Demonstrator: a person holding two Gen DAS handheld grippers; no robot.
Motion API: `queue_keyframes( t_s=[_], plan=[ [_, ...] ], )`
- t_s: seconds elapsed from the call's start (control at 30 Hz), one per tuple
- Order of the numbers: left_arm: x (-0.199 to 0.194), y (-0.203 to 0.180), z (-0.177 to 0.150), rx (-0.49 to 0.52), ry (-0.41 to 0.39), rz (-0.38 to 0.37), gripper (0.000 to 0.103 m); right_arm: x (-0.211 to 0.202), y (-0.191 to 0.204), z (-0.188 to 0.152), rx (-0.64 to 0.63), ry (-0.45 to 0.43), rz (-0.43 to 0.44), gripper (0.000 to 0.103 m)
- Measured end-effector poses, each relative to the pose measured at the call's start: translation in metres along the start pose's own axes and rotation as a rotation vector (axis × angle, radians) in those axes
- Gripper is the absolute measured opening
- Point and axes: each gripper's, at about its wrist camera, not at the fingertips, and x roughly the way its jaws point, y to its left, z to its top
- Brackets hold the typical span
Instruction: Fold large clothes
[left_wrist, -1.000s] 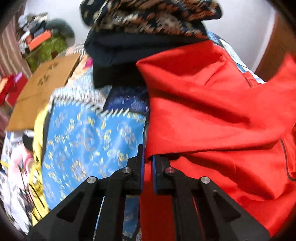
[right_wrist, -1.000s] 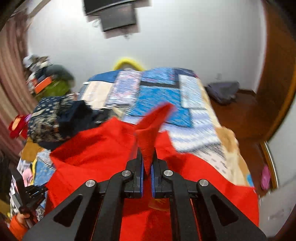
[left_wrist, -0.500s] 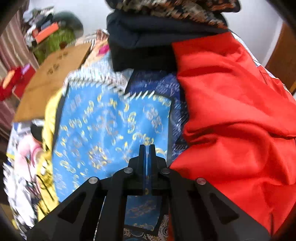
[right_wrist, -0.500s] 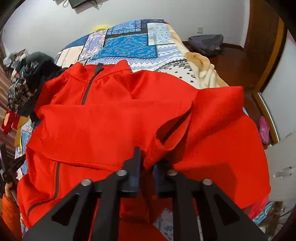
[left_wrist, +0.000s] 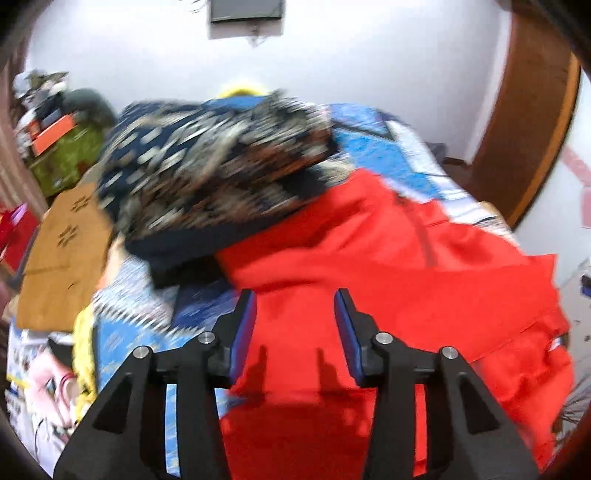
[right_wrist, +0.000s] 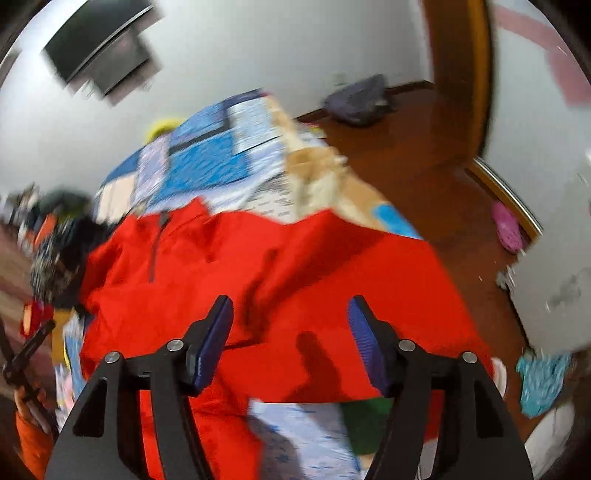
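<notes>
Left gripper (left_wrist: 294, 325): fingers (left_wrist: 242, 332) standing apart, having just been opening; nothing is sitting between the pads, only air over cloth. Right gripper (right_wrist: 291, 339): fingers (right_wrist: 210, 343) likewise apart and just been opening, wider than the left pair, nothing between them.

Red jacket (right_wrist: 280, 280) is lying directly below and ahead of both pairs, spread on the bed (right_wrist: 207, 162). Its long axis is running away from the fingers: hem nearest, zip (right_wrist: 153, 254) and collar at the far end. In the left view the jacket's left edge is passing just under the left finger, so the left gripper is sitting nearer that side edge; the right gripper is hanging over the middle to right of the body, near the hem. Judgement: the next grasp is depending on reaching down and forward to an edge, not sideways.

Cloth is looking soft, matte and fleece-like, showing one broad crosswise fold and loose creases. Patterned dark clothes (left_wrist: 218, 166) are piling at its far left, touching the shoulder. The bed's quilt is a blue-and-white patchwork print. Both views are motion-blurred; fine texture uncertain.
</notes>
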Motion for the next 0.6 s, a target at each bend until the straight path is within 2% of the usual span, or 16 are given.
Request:
queue_keyframes(
  t_s=[0.1, 0.27, 0.37, 0.5, 0.6],
  plan=[
    [0.012, -0.031, 0.015, 0.017, 0.018, -0.086, 0.052, 0.0, -0.046, -0.003, 0.132, 0.009, -0.031, 0.062],
    [0.048, -0.074, 0.018, 0.029, 0.113, -0.187, 0.053, 0.021, -0.11, -0.029, 0.355, 0.086, -0.019, 0.062],
    [0.075, -0.093, 0.011, 0.021, 0.196, -0.241, 0.053, 0.035, -0.129, -0.043, 0.434, 0.113, 0.001, 0.062],
    [0.109, -0.11, -0.007, -0.002, 0.308, -0.285, 0.053, 0.038, -0.136, -0.043, 0.495, 0.071, 0.043, 0.065],
    [0.126, -0.117, -0.023, -0.017, 0.373, -0.288, 0.053, 0.045, -0.14, -0.036, 0.526, 0.05, 0.035, 0.065]
  ],
)
